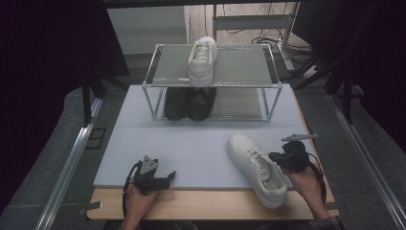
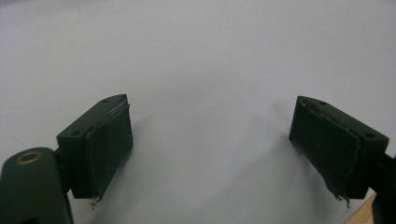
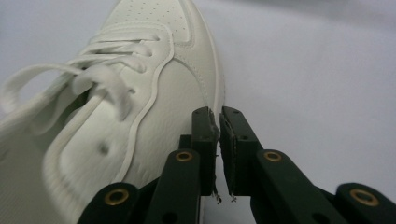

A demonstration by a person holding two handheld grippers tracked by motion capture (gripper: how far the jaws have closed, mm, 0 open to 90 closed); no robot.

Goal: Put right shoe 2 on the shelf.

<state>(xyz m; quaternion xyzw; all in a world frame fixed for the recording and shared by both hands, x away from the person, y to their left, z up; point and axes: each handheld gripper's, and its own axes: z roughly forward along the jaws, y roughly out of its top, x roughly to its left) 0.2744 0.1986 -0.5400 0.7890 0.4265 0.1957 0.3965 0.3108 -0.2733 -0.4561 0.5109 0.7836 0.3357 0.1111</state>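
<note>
On the near right part of the pale surface [image 1: 191, 143] lies a white sneaker [image 1: 256, 167], its toe pointing away toward the rack and its heel hanging over the wooden front edge. Just beside its right flank sits the right gripper [image 1: 276, 156], jaws almost pressed together with only a thin slit between the pads and nothing caught in it; in the right gripper view the pads sit by the sneaker's [image 3: 116, 107] side. Over at the near left, the left gripper [image 1: 168, 175] rests with jaws spread wide over bare surface [image 2: 201, 60]. Farther back stands a two-tier metal rack [image 1: 213, 81], a second white sneaker [image 1: 202, 60] on top and dark shoes [image 1: 187, 103] beneath.
</note>
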